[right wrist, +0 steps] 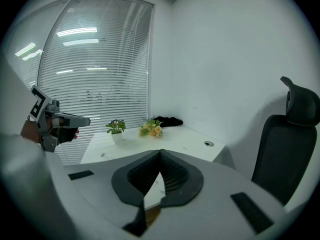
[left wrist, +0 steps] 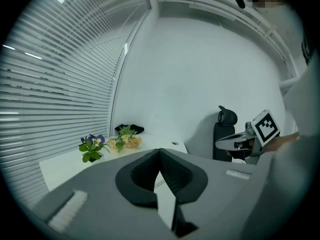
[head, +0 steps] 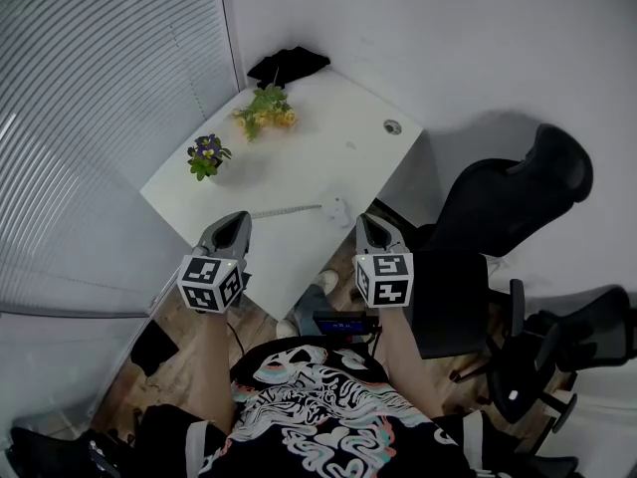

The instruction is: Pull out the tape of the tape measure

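Head view: small white round tape measure (head: 340, 208) lies on white rectangular desk (head: 348, 137) nr its front edge, w/ a thin strip of tape out to its left; left gripper (head: 240, 219) & right gripper (head: 365, 222) are held well apart, neither touching it. Left gripper view: jaws pressed together, nothing btwn them. Right gripper view: jaws likewise closed & empty, black high-backed office chair (right wrist: 287, 144) at right.

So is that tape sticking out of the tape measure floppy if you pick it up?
Probably bendy: the tape is a thin strip lying flat on the table. It likely slides easily, since the table looks smooth. The small case looks light, so it may drag along if the tape is tugged.
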`<action>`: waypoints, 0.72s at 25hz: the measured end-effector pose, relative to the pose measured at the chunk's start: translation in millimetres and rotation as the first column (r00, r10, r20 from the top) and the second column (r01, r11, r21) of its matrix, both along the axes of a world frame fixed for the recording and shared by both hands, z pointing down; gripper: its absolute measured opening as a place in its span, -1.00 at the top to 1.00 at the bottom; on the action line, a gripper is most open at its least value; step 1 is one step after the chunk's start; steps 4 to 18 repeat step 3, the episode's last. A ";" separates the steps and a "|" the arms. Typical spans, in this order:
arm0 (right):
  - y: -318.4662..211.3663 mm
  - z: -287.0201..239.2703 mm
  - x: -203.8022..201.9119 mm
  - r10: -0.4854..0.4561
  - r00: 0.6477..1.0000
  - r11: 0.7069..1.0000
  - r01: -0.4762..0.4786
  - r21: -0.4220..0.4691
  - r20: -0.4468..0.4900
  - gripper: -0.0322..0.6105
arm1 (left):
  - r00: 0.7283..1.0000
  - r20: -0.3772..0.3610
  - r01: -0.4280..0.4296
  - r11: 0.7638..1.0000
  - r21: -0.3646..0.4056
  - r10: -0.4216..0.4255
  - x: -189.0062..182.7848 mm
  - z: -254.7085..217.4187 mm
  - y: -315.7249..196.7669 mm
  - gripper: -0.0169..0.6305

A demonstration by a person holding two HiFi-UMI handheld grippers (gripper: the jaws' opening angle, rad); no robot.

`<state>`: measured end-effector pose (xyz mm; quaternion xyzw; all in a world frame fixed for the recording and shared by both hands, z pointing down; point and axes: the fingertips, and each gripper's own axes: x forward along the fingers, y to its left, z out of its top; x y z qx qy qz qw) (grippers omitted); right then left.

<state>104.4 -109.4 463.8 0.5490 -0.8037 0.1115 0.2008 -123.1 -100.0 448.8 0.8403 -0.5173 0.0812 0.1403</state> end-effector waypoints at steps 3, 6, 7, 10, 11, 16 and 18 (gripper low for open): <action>-2.3 -0.7 2.1 0.003 1.000 1.000 -0.003 0.001 0.004 0.89 | 1.000 -0.004 -0.001 1.000 0.002 0.001 0.4 -1.7 -1.6 0.94; -2.3 -0.7 2.1 0.003 1.000 1.000 -0.003 0.001 0.004 0.89 | 1.000 -0.004 -0.001 1.000 0.002 0.001 0.4 -1.7 -1.6 0.94; -2.3 -0.7 2.1 0.003 1.000 1.000 -0.003 0.001 0.004 0.89 | 1.000 -0.004 -0.001 1.000 0.002 0.001 0.4 -1.7 -1.6 0.94; -2.3 -0.7 2.1 0.003 1.000 1.000 -0.003 0.001 0.004 0.89 | 1.000 -0.004 -0.001 1.000 0.002 0.001 0.4 -1.7 -1.6 0.94; -2.3 -0.7 2.1 0.003 1.000 1.000 -0.003 0.001 0.004 0.89 | 1.000 -0.004 -0.001 1.000 0.002 0.001 0.4 -1.7 -1.6 0.94; -2.3 -0.7 2.1 0.003 1.000 1.000 -0.003 0.001 0.004 0.89 | 1.000 -0.004 -0.001 1.000 0.002 0.001 0.4 -1.7 -1.6 0.94; -2.3 -0.7 2.1 0.003 1.000 1.000 -0.003 0.001 0.004 0.89 | 1.000 -0.004 -0.001 1.000 0.002 0.001 0.4 -1.7 -1.6 0.94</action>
